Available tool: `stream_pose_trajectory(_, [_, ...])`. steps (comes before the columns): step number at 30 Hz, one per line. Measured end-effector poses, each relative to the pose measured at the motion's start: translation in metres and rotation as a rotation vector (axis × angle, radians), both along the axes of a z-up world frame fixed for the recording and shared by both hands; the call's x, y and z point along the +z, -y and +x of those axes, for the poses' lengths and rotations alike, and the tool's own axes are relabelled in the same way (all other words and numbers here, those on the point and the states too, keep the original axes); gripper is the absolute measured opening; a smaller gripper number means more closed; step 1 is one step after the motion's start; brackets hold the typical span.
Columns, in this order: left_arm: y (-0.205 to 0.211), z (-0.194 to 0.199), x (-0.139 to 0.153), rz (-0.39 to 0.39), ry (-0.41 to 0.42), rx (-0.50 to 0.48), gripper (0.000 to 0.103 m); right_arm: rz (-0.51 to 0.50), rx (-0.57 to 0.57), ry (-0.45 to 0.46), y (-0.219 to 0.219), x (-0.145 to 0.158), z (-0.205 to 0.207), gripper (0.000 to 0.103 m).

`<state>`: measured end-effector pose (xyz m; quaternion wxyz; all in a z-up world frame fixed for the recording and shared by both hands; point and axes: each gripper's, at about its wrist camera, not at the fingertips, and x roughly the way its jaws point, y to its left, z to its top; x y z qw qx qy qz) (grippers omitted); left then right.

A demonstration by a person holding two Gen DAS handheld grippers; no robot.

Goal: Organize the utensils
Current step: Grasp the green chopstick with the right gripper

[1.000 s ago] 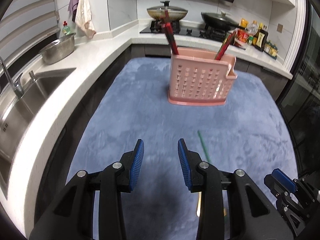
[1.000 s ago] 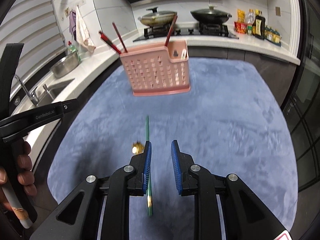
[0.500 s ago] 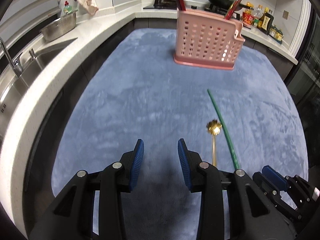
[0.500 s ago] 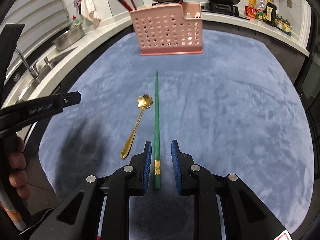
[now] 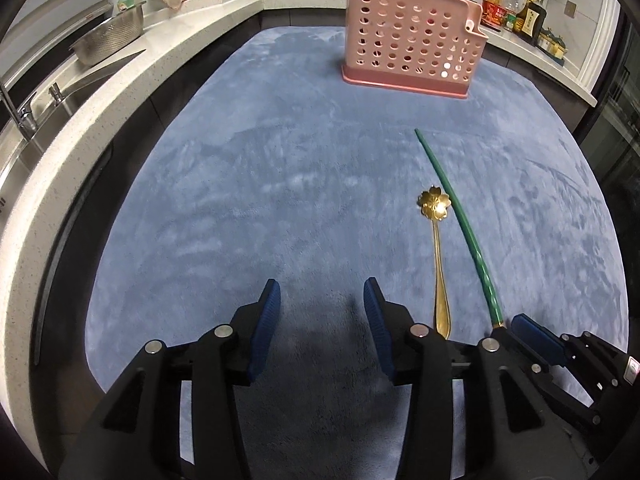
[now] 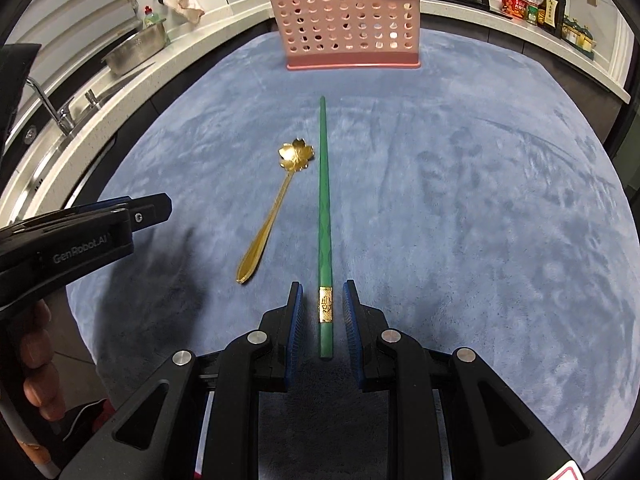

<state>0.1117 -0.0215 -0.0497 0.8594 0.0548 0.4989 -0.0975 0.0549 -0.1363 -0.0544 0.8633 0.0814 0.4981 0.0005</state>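
Pick-up step: right claw point(image 6: 323, 307) open, straddling the butt end of the green chopstick point(image 6: 323, 208) lying flat on the blue-matted worktop point(image 6: 480, 220) beside the gold spoon point(image 6: 272, 208); left claw point(image 5: 322, 306) open, empty; next, likely close, lift toward pink holder point(image 6: 344, 24).

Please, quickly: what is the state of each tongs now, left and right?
Left tongs: open, holding nothing.
Right tongs: open, one finger on each side of the green chopstick, not yet gripping it.
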Motion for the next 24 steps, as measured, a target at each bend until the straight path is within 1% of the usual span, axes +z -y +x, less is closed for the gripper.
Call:
stream_pose_trajectory(11, [0.0051, -0.0033, -0.0061, 0.005, -0.019, -0.013, 0.045, 0.004, 0.002, -0.013, 0.0009, -0.0077, 0.0006, 0.021])
stream_pose_trajectory(17, [0.0064, -0.0037, -0.0078, 0.011, -0.024, -0.017, 0.046, -0.004, -0.004, -0.012, 0.0034, -0.0083, 0.0, 0.014])
stream_pose_trajectory(19, [0.0062, -0.0041, -0.0085, 0.014, -0.025, -0.016, 0.05, -0.003, -0.012, -0.011, 0.0057, -0.0082, -0.0004, 0.01])
stream_pose_trajectory(21, [0.0065, -0.0049, -0.0087, 0.016, -0.023, -0.016, 0.051, -0.005, -0.016, -0.011, 0.0071, -0.008, -0.0013, 0.008])
stream_pose_trajectory(24, [0.0072, -0.0057, -0.0095, 0.016, -0.027, -0.02, 0.051, -0.009, -0.023, -0.007, 0.0093, -0.0074, -0.0039, 0.008])
